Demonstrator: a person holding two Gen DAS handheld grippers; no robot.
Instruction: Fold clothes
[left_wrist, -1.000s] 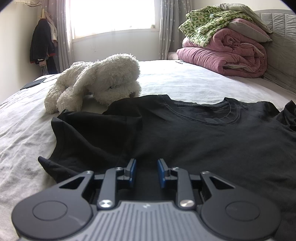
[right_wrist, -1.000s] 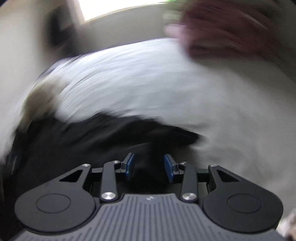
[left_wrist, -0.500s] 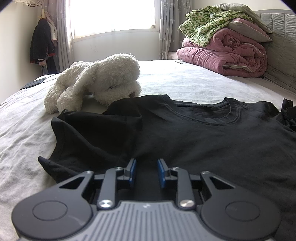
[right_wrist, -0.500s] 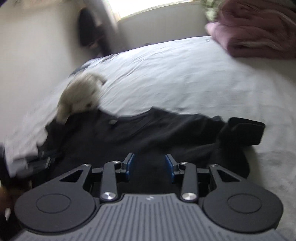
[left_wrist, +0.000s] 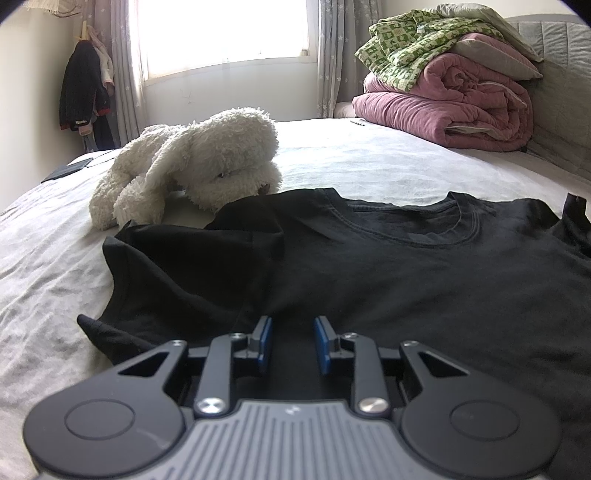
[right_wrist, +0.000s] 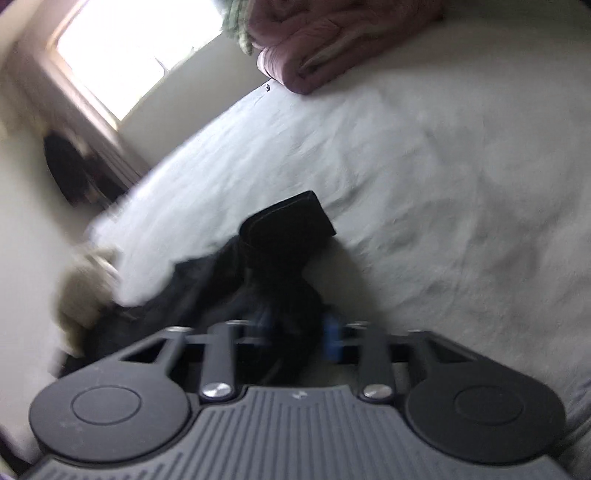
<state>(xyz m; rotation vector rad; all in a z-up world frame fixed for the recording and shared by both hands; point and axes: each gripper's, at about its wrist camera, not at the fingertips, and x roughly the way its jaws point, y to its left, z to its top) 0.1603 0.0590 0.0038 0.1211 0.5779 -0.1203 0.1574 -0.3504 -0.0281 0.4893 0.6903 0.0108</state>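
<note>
The right claw (right_wrist: 295, 326) has swung in and gathered the black shirt's (left_wrist: 406, 266) sleeve (right_wrist: 288, 225), while the left claw (left_wrist: 291, 341) hovers narrowly parted, empty, over the hem.

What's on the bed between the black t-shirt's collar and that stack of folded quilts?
Only bare white sheet lies between the black t-shirt collar and the folded quilts, shown in the left wrist view.

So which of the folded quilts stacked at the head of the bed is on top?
The green checked quilt: it drapes over the pink quilt, which lies directly on the bed.
</note>
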